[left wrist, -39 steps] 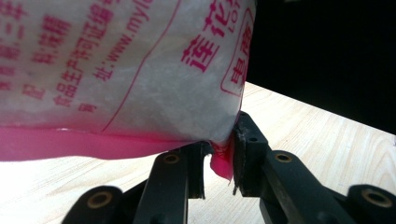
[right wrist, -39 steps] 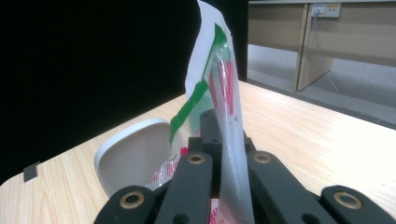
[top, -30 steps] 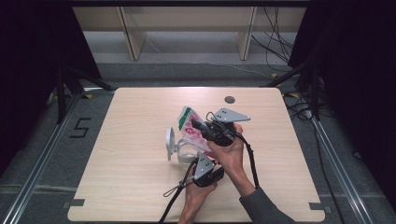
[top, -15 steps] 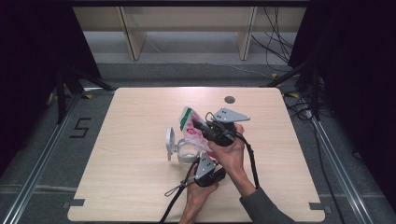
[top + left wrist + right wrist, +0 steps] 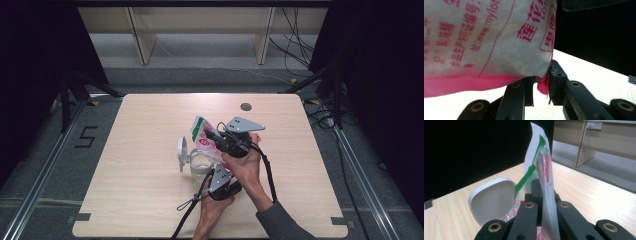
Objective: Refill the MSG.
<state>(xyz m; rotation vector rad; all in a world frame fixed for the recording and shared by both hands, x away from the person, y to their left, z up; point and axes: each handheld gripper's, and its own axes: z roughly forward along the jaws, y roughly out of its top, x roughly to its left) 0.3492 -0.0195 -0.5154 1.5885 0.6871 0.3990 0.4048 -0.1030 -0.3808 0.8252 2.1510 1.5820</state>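
1. Left gripper [image 5: 214, 172]: clamping pink bottom corner of pouch [image 5: 206, 142].
2. Right gripper [image 5: 212, 136]: pinching pouch top, jaws closed.
3. Pouch: hanging over clear container [image 5: 196, 162], nearer table [image 5: 140, 200] front edge.

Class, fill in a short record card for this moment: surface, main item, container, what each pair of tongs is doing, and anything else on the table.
Surface: light wooden table
Main item: white bag with pink print and a green strip at its top, held above the table
Container: clear jar with its white lid hinged open, beneath the bag
Left tongs: shut on the bag's pink bottom corner
Right tongs: shut on the bag near its top
Other: dark round spot near the far edge
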